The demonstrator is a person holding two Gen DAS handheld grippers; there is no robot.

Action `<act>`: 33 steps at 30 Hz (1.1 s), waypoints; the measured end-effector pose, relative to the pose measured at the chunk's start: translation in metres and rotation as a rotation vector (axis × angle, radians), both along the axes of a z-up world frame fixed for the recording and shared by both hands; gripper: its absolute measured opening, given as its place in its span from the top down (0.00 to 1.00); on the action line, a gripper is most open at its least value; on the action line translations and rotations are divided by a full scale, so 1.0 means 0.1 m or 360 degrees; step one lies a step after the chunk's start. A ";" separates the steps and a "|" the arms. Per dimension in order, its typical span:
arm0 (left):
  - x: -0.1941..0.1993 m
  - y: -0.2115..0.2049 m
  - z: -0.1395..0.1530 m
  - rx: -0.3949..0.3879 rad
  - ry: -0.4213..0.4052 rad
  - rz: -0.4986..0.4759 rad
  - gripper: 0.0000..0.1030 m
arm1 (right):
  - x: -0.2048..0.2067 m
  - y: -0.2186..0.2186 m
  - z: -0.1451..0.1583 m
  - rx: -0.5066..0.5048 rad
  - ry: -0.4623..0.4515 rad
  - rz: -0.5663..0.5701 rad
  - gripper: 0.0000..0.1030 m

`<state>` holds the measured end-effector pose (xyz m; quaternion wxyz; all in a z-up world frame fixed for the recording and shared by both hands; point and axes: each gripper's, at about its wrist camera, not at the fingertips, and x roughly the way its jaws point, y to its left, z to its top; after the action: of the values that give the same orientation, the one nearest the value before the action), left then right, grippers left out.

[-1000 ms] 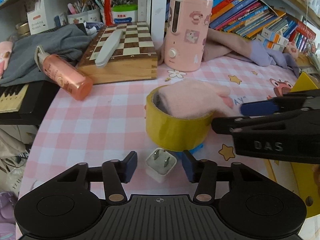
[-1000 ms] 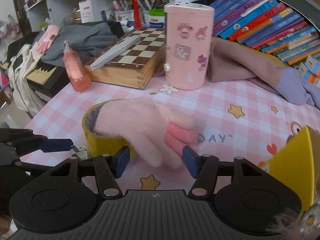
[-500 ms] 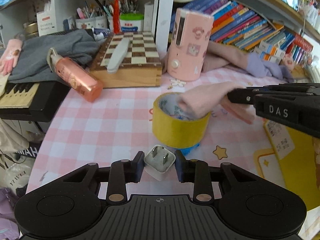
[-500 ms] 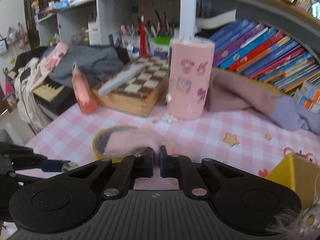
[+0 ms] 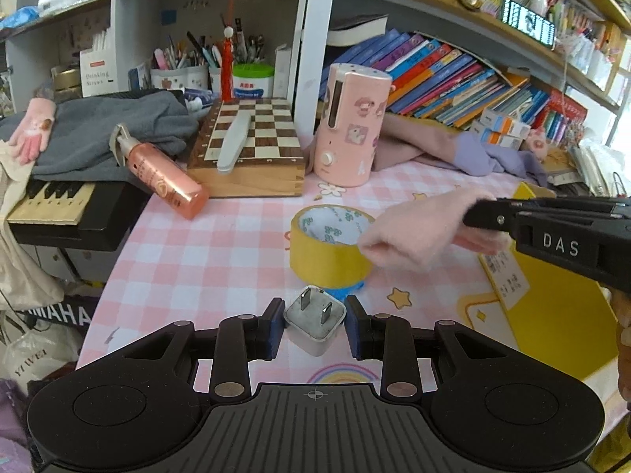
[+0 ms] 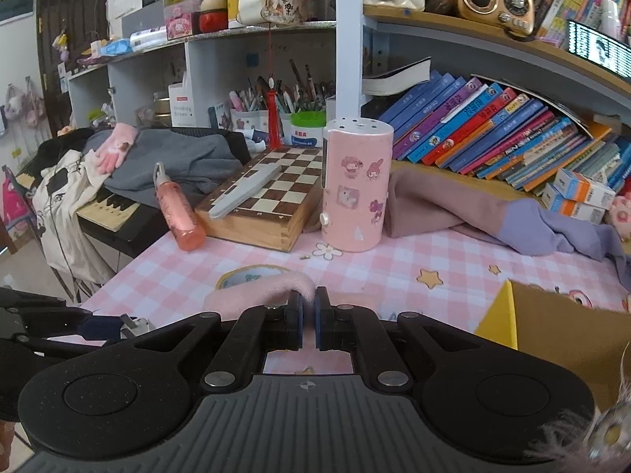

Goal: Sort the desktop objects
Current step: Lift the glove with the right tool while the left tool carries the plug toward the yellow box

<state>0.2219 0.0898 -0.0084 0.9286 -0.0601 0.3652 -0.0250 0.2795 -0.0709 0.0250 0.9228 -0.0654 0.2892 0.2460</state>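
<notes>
My left gripper is shut on a white plug adapter, prongs up, held above the pink checked table. My right gripper is shut on a pink glove and holds it in the air; in the left wrist view the glove hangs beside and above a yellow tape roll, which stands on the table. The right gripper comes in from the right there. The tape roll shows partly behind the glove in the right wrist view.
A pink cylinder device, a wooden chessboard box and a pink spray bottle stand behind. A yellow box lies at right. A second pink glove rests on grey cloth over a keyboard at left.
My left gripper closed on the plug adapter and lifted it. My right gripper closed on the pink glove and raised it off the tape roll, toward the right.
</notes>
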 end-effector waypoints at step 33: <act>-1.50 0.13 0.35 -0.0109 -0.0144 -0.0116 0.70 | -1.68 -0.14 0.09 0.0040 0.0044 -0.0131 0.95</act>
<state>0.0717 0.1029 0.0268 0.9401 -0.0772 0.3237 -0.0738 0.1114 -0.0849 0.0337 0.9288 -0.0386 0.3012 0.2124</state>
